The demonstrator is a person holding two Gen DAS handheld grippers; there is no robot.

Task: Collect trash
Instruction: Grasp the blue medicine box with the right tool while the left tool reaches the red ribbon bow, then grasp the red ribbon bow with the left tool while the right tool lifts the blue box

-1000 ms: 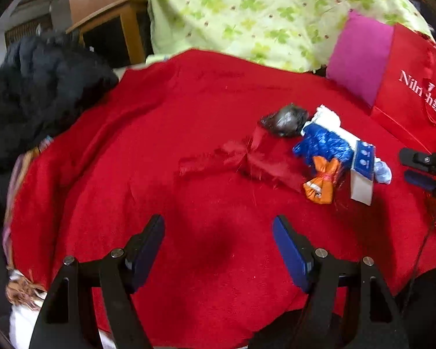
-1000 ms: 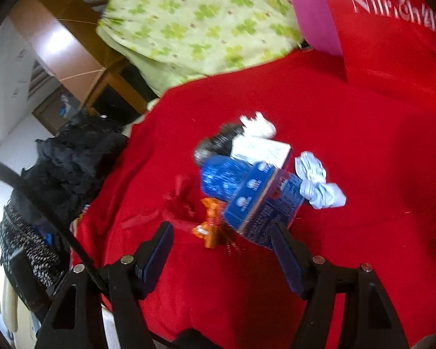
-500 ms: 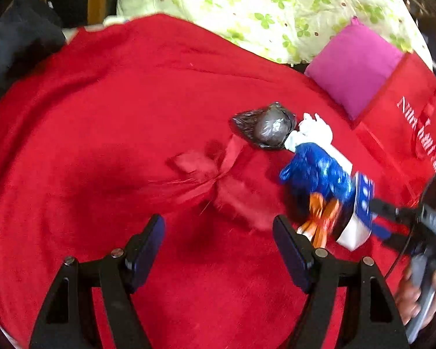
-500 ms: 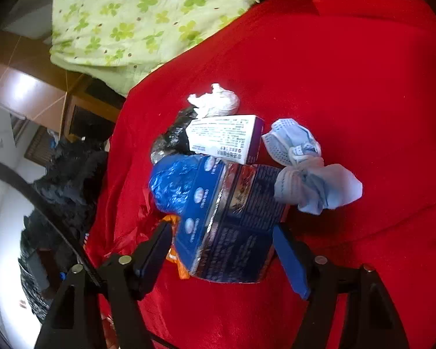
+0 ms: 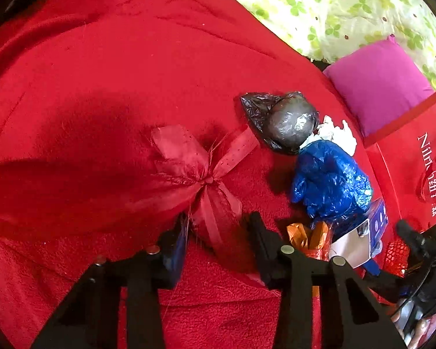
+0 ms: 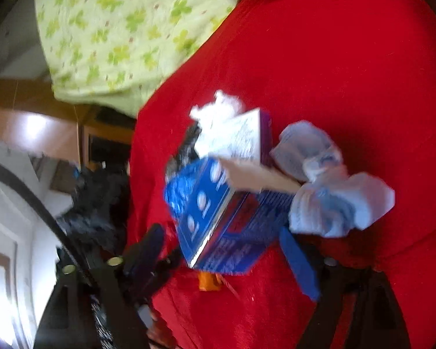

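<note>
A trash pile lies on the red blanket (image 5: 101, 58). In it are a red ribbon bow (image 5: 206, 180), a black bag ball (image 5: 290, 125), white tissue (image 5: 337, 131), a blue plastic bag (image 5: 331, 180), an orange wrapper (image 5: 308, 232) and a blue box (image 6: 218, 226). My left gripper (image 5: 218, 221) points down at the bow. Its jaws are closing with a ribbon tail between them, and the pads are not quite pressing it. My right gripper (image 6: 221, 231) straddles the blue box with its jaws opening. A light-blue mask bundle (image 6: 328, 192) and a white box (image 6: 238, 136) lie just beyond it.
A red shopping bag (image 5: 415, 174) and a magenta pillow (image 5: 380, 87) sit at the right. A green clover quilt (image 5: 348, 8) lies behind the pile. Dark clothing (image 6: 96, 203) and wooden furniture (image 6: 43, 128) are off the blanket's left edge. A person's hand (image 5: 415, 328) shows at the lower right.
The left gripper dropped toward the ribbon bow and its jaws narrowed around a tail. The right gripper rolled, closed in on the blue box, and its jaws widened.
</note>
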